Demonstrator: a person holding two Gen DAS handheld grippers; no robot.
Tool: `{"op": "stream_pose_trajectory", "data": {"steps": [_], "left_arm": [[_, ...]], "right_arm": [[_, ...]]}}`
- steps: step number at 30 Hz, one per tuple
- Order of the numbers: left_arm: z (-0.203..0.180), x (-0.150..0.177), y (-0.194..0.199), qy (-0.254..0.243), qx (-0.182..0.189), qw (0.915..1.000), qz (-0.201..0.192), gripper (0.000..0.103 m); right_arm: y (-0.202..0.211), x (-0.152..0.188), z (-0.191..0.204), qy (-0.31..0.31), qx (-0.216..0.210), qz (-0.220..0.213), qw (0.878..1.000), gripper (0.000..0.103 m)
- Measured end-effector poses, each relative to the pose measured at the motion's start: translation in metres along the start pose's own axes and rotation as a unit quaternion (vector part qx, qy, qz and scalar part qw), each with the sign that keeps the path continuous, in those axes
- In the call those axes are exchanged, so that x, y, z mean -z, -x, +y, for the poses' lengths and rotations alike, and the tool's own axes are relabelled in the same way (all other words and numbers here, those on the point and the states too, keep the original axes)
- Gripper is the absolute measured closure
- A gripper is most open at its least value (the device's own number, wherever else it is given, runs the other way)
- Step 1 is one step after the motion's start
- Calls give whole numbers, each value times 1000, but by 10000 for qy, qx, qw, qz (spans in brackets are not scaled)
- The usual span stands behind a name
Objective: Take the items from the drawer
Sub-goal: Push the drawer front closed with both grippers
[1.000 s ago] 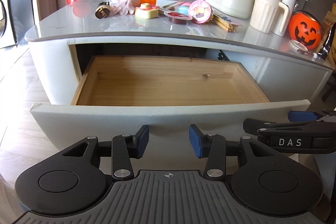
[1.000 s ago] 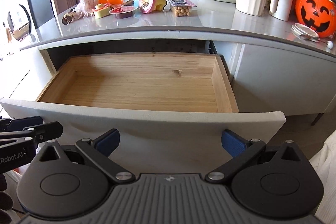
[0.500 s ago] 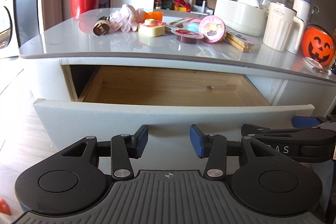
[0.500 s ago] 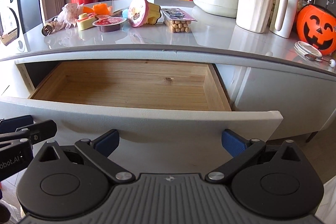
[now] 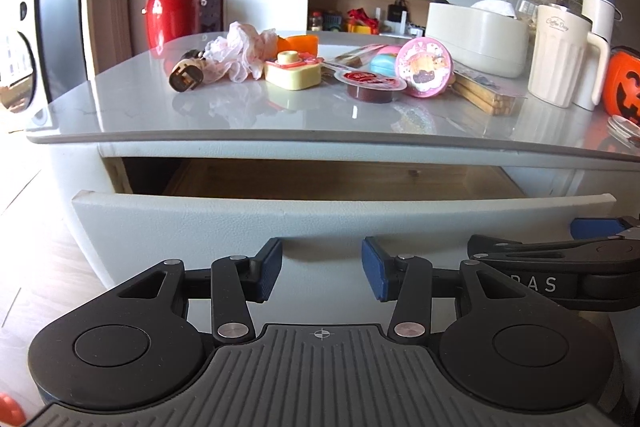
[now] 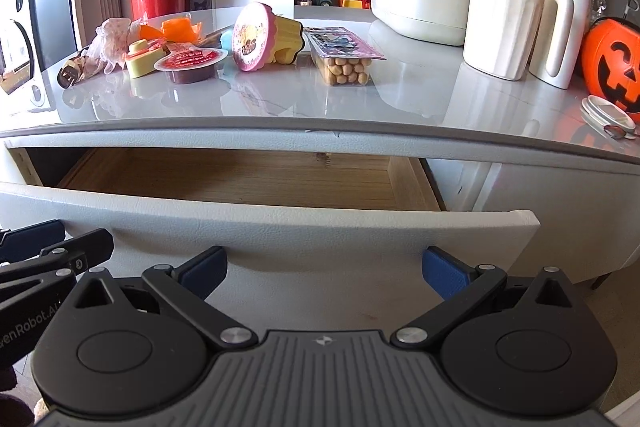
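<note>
Left gripper (image 5: pixel 322 267): we hold it partly open, empty
Right gripper (image 6: pixel 324 269): we hold it wide open, empty
Drawer (image 6: pixel 280 227): pulled out, bare wood inside
Bench (image 6: pixel 400 95): snacks, pumpkin bucket (image 6: pixel 614 63)

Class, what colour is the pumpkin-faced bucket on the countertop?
The pumpkin bucket is orange with a black carved-style face; the right wrist view shows it best.

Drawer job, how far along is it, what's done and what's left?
Mostly done, it seems. The drawer shows only bare wood where visible, and the snacks and toys, such as the biscuit pack and pudding cup, lie on the counter. Nothing is in hand: the left gripper and right gripper face the drawer front, jaws open. Shutting the drawer is probably left.
</note>
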State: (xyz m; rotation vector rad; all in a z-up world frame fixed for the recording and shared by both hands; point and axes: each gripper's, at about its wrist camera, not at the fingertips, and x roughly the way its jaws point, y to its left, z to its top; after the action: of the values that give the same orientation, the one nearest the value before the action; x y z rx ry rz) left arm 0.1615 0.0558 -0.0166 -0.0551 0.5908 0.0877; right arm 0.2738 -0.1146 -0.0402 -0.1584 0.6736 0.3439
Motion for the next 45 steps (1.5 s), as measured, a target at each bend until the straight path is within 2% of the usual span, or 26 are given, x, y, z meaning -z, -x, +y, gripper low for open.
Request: {"op": "stream_pose_trajectory", "data": {"steps": [18, 28, 32, 36, 39, 45], "left_arm": [[1, -24, -42, 27, -61, 9999, -80, 54], [-3, -20, -42, -147, -167, 9996, -185, 54], [1, -17, -41, -141, -251, 9996, -5, 54], [11, -4, -25, -56, -329, 9991, 250, 56], [17, 4, -1, 57, -324, 9986, 405, 56], [16, 18, 65, 238, -172, 9993, 243, 56]], "right_arm": [[-37, -25, 0, -71, -8, -156, 9999, 0], [-40, -24, -3, -92, -57, -217, 9997, 0], [-39, -24, -2, -79, 60, -108, 9999, 0], [-31, -17, -8, -244, 137, 145, 9995, 0], [-12, -11, -11, -348, 103, 179, 9992, 0], [48, 4, 2, -175, -52, 160, 9997, 0]]}}
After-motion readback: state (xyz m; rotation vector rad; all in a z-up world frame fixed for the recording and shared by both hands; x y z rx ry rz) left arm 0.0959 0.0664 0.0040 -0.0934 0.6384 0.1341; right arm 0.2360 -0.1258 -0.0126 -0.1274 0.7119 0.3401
